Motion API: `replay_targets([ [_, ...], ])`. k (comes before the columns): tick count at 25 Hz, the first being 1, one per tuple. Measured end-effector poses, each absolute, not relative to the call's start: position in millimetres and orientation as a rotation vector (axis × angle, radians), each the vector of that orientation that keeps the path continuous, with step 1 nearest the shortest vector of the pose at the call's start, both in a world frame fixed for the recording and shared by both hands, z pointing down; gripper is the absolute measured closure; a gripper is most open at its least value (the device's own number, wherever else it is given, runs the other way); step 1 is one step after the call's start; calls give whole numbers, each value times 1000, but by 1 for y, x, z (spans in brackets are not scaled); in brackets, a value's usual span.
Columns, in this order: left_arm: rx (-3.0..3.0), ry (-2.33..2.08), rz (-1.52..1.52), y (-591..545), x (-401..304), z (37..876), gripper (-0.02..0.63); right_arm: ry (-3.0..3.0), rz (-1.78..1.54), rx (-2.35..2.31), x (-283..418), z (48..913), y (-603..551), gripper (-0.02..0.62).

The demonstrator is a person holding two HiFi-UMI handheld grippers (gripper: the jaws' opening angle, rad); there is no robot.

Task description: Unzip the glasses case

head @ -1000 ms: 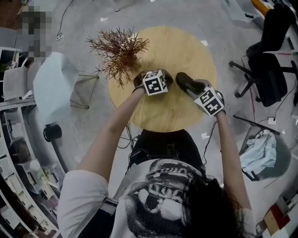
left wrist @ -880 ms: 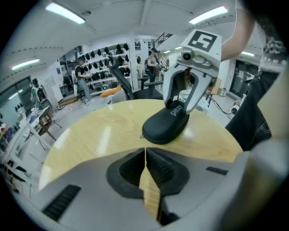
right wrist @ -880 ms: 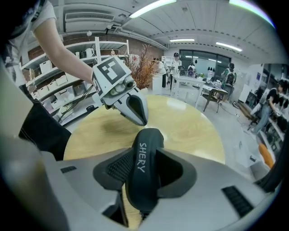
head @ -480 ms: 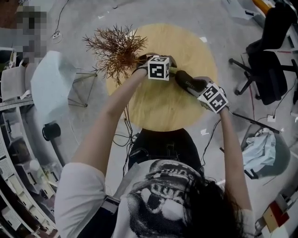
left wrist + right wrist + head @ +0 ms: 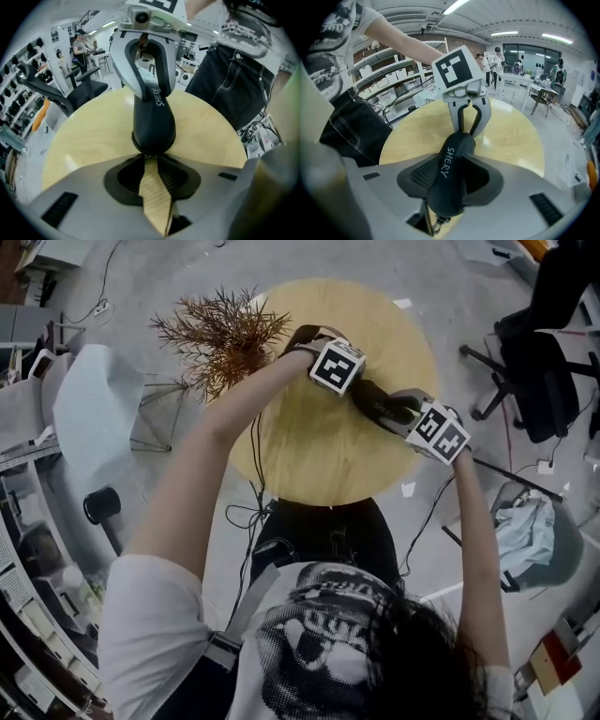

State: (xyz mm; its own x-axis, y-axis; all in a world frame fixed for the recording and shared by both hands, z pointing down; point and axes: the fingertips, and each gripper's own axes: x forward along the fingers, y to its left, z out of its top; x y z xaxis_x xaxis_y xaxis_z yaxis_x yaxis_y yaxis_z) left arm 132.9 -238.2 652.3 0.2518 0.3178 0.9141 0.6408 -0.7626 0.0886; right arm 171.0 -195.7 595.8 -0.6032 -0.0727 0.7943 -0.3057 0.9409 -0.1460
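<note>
Left tongs, newly rolled, closing empty at glasses case tip; right tongs clamped on it.

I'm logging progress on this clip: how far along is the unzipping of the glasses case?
Done: the right tongs clamp the black glasses case over the round table. In hand: the left tongs are closing at the case's other end, where a small pull seems to sit; nothing is pinched yet. Left: the whole unzipping, since no open seam shows.
</note>
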Motion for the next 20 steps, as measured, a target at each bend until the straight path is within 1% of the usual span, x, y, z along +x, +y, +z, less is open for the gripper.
replay_targets([
  [2, -2211, -911, -1499, -239, 133, 653, 526, -2209, 334, 278, 171, 596, -196, 443],
  [4, -2228, -904, -1489, -241, 134, 652, 565, -2209, 329, 287, 171, 597, -196, 443],
  [5, -2249, -896, -1489, -242, 134, 652, 572, -2207, 326, 291, 170, 597, -195, 443],
  [14, -2476, -767, -1572, -242, 126, 648, 577, -2191, 299, 326, 170, 597, -192, 443],
  [20, -2675, -575, -1498, -240, 129, 648, 578, -2185, 301, 376, 170, 597, -192, 443],
])
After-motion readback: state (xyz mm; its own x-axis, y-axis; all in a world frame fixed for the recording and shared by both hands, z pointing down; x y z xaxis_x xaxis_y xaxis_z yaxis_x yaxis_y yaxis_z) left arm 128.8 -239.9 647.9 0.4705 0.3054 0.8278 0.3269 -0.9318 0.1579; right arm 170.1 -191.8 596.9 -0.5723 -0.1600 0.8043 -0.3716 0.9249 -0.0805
